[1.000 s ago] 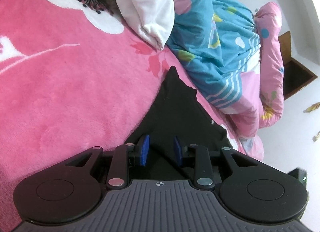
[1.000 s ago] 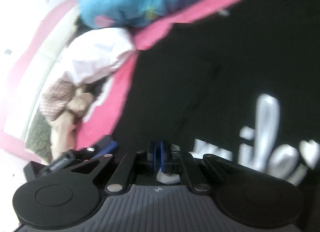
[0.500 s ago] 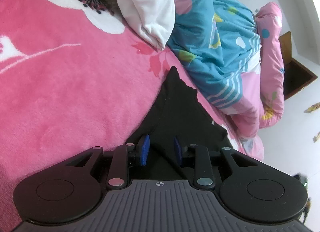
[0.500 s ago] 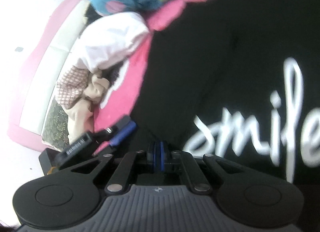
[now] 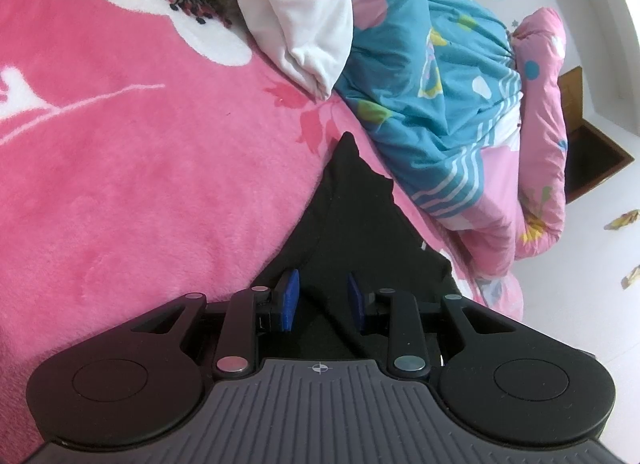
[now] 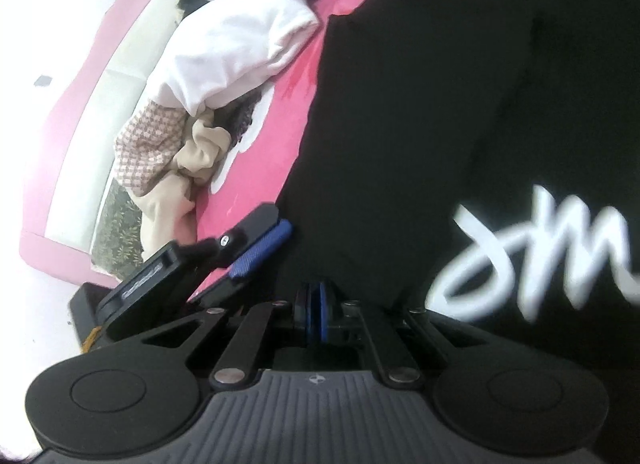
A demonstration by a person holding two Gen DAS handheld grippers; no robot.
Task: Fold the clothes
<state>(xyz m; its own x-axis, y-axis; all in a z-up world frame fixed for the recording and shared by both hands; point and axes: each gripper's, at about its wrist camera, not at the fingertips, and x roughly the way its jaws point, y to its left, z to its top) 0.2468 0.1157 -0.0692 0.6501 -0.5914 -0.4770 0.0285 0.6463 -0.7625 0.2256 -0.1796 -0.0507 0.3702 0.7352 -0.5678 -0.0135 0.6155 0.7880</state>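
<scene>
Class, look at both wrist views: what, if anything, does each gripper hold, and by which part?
The right gripper is shut on the black shirt, seemingly near its edge. The left gripper stands open over the fabric, gripping nothing.

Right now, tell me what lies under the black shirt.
The black shirt lies on the pink blanket, which shows along its left edge. Whatever else is beneath the shirt is covered by the cloth and cannot be seen.
</scene>
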